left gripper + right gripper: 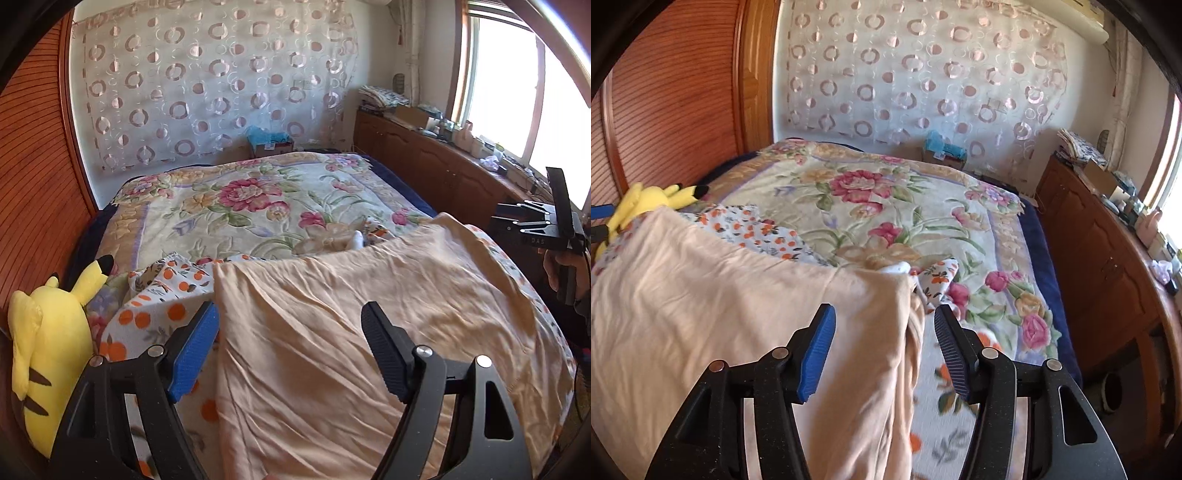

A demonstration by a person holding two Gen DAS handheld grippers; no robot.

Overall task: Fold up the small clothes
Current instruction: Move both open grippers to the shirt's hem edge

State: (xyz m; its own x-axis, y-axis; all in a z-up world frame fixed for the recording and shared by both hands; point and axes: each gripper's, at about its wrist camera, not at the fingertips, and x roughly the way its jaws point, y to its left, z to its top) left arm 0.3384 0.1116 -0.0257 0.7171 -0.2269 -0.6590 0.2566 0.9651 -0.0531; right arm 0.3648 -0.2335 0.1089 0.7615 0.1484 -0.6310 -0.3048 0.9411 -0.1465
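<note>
Across the near end of the bed [207, 221]: peach garment [351, 332], spread flat over an orange-print cloth [162, 295]. Thin, limp, wrinkled; probably light, prone to sagging and slipping. Best pinched at corners or side hems. Left gripper [291, 354] spread wide, right gripper [884, 354] spread, straddling the cloth's edge, pinching nothing.

Floral-blanketed bed [229, 206] under orange-print cloth [159, 295], peach garment [351, 314].
</note>
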